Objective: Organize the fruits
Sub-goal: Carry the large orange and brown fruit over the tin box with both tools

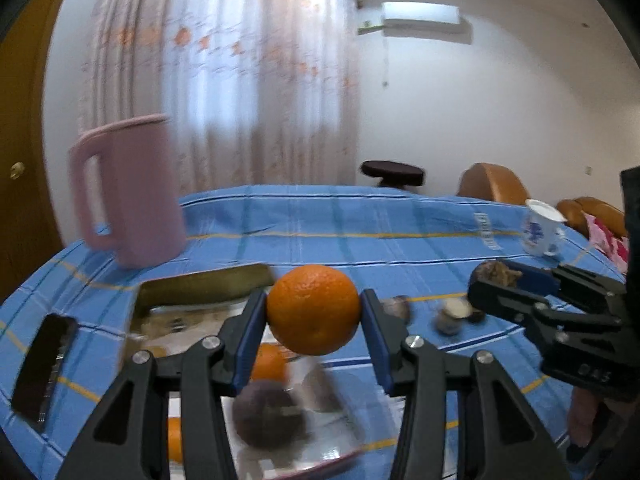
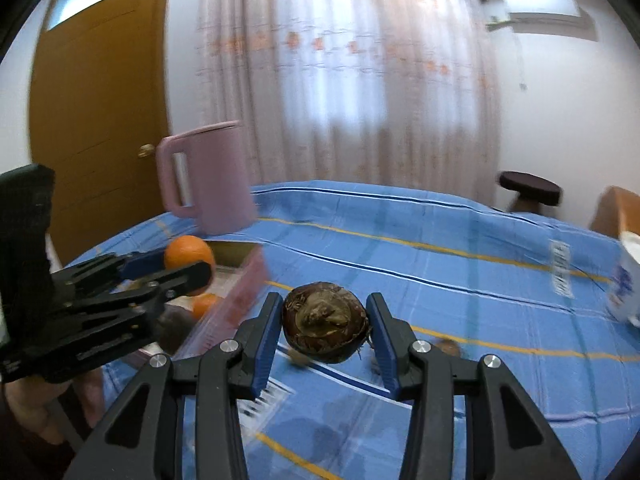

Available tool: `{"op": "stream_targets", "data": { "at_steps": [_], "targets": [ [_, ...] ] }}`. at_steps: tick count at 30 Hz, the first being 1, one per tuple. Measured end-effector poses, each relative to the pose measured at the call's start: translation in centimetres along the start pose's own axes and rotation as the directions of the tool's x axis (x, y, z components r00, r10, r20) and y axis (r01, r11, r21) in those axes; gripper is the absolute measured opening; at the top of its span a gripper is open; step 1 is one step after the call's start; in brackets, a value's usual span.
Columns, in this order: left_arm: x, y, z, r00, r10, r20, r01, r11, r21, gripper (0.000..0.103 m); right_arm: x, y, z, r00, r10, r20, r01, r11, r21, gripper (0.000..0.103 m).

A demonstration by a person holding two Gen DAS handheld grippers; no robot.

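The left gripper point(image 1: 314, 312) pinches an orange point(image 1: 314, 308). The right gripper point(image 2: 325, 328) pinches a brown fruit point(image 2: 325, 328) above the counter point(image 2: 440, 280).

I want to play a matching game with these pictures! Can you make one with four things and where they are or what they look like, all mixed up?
Things:
1. orange
2. brown fruit
3. pink jug
4. white and blue cup

Places or states:
A. stands on the blue tablecloth, at the left
B. squeezed in the left gripper
C. stands near the table's right edge
D. squeezed in the right gripper

Pairs: 1-B, 2-D, 3-A, 4-C
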State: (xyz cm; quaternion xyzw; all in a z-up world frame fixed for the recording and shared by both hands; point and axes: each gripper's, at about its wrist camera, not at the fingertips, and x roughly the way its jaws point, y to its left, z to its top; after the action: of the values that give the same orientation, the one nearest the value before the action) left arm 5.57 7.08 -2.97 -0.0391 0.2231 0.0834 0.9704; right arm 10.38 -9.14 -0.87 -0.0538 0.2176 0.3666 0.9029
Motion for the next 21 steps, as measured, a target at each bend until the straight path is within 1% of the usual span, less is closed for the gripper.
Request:
{"op": "stream_targets", "data": {
  "at_steps": [3, 5, 9, 14, 16, 18, 20, 21],
  "targets": [
    [0.0, 3.0, 0.0, 0.998, 0.046, -0.032, -0.048, 0.998, -0.036, 0.049, 1.6, 2.9, 1.1, 0.998, 0.064, -0.011, -0.065, 0.997, -0.042, 0.045],
    [0.0, 4.7, -0.1, 0.997, 0.069, -0.045, -0.071, 0.996, -0.059, 0.049, 2.6, 4.4, 1.5, 0.996, 0.091, -0.024, -0.092, 0.994, -0.065, 0.045],
    [0.1, 7.1, -0.4, 0.994, 0.088, -0.068, -0.094, 0.991, -0.094, 0.049, 4.9, 7.3, 1.8, 0.988, 0.146, -0.058, -0.151, 0.984, -0.099, 0.045],
    [0.3, 8.6, -1.2, 0.991, 0.104, -0.089, -0.114, 0.987, -0.117, 0.049, 7.2, 9.6, 1.7, 0.977, 0.186, -0.101, -0.197, 0.974, -0.110, 0.045],
    [0.3, 8.8, -1.4, 0.990, 0.101, -0.094, -0.112, 0.986, -0.124, 0.049, 7.8, 10.4, 1.5, 0.973, 0.195, -0.119, -0.210, 0.970, -0.123, 0.045],
    [0.4, 9.1, -1.5, 0.988, 0.115, -0.101, -0.127, 0.984, -0.126, 0.049, 8.0, 10.8, 1.2, 0.971, 0.200, -0.129, -0.216, 0.968, -0.125, 0.046],
    [0.2, 9.5, -1.7, 0.987, 0.118, -0.105, -0.132, 0.981, -0.139, 0.051, 8.5, 10.8, 0.9, 0.963, 0.226, -0.149, -0.244, 0.964, -0.109, 0.046],
    [0.1, 9.7, -1.7, 0.987, 0.125, -0.099, -0.139, 0.979, -0.149, 0.056, 8.7, 10.8, 0.8, 0.958, 0.239, -0.160, -0.257, 0.961, -0.103, 0.047]
  ]
}}
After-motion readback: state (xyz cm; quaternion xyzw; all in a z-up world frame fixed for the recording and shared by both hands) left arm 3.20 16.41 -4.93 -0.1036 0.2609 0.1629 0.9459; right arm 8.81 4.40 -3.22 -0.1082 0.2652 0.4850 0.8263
